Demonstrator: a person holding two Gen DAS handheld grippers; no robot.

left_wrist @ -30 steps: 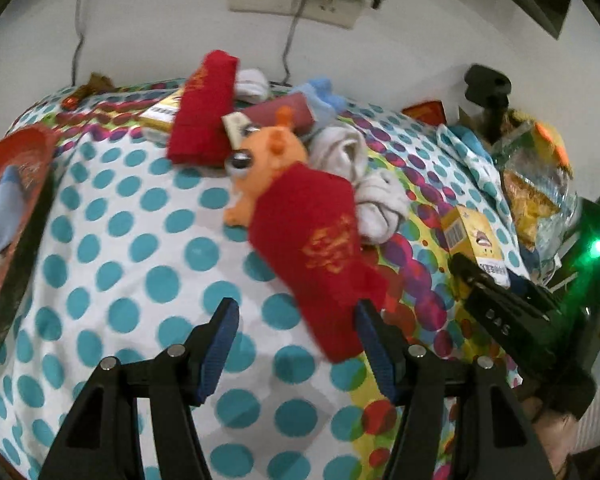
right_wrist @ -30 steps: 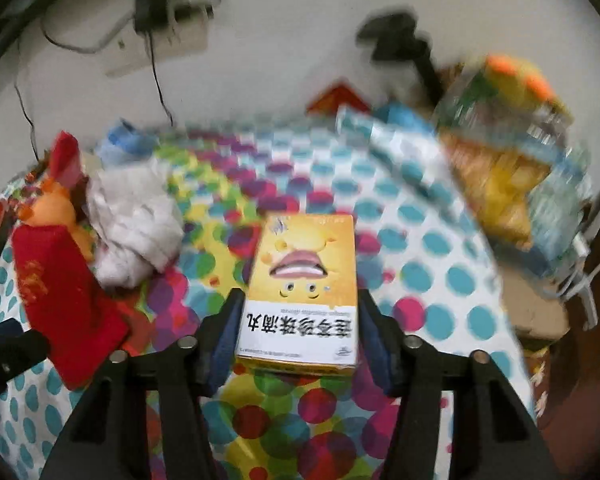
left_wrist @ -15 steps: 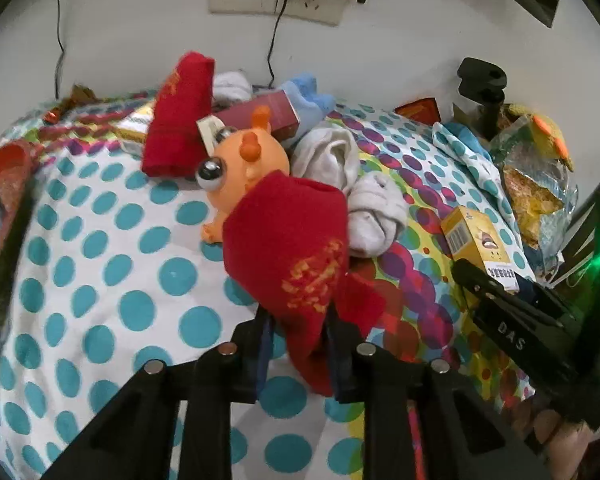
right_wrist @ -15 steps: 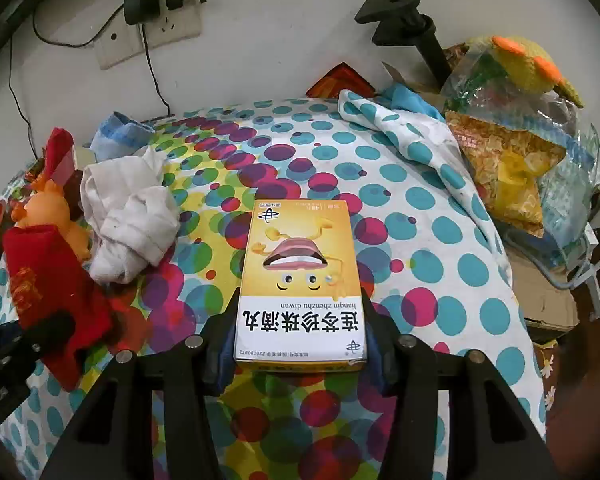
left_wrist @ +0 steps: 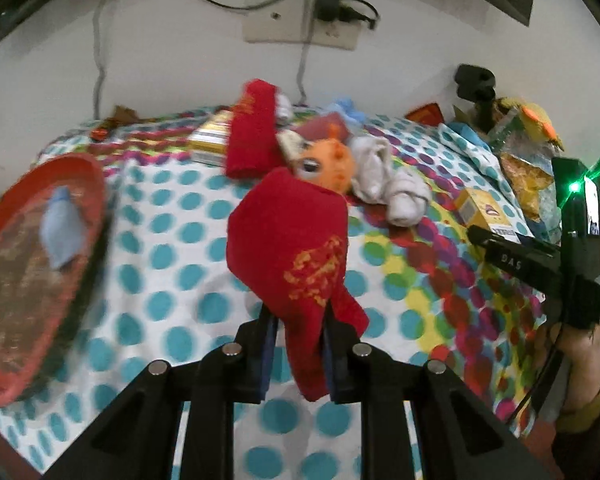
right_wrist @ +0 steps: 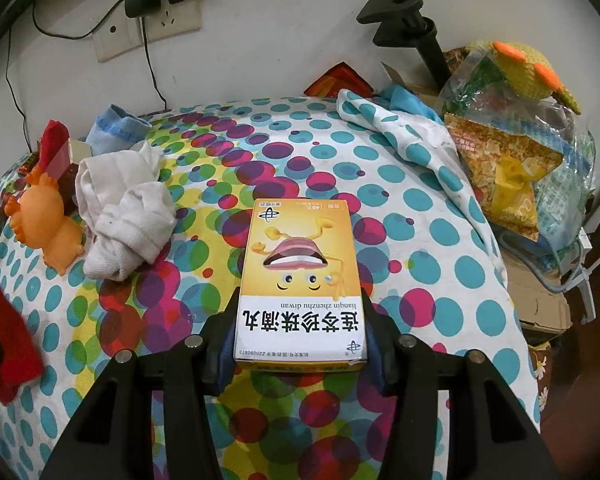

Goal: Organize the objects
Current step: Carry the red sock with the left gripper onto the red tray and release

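My left gripper [left_wrist: 298, 344] is shut on a red sock [left_wrist: 296, 240] with gold print and holds it lifted above the dotted tablecloth [left_wrist: 172, 280]. A second red sock [left_wrist: 252, 136] lies at the back beside an orange toy [left_wrist: 328, 162] and white socks [left_wrist: 392, 184]. My right gripper [right_wrist: 300, 336] is shut on a yellow medicine box [right_wrist: 302, 276], near the cloth. The box also shows in the left wrist view [left_wrist: 486, 212]. The orange toy [right_wrist: 46, 228] and white socks [right_wrist: 124, 208] lie left in the right wrist view.
A red round tray [left_wrist: 40, 256] holding a light blue sock [left_wrist: 62, 228] stands at the left. A blue sock [right_wrist: 116, 128], snack bags [right_wrist: 512, 160], a black clamp stand [right_wrist: 408, 24] and a cardboard box [right_wrist: 540, 304] sit around the table's back and right.
My left gripper closed on the red sock and lifted it off the cloth, swinging left so the red tray came into view. My right gripper closed on the yellow box.
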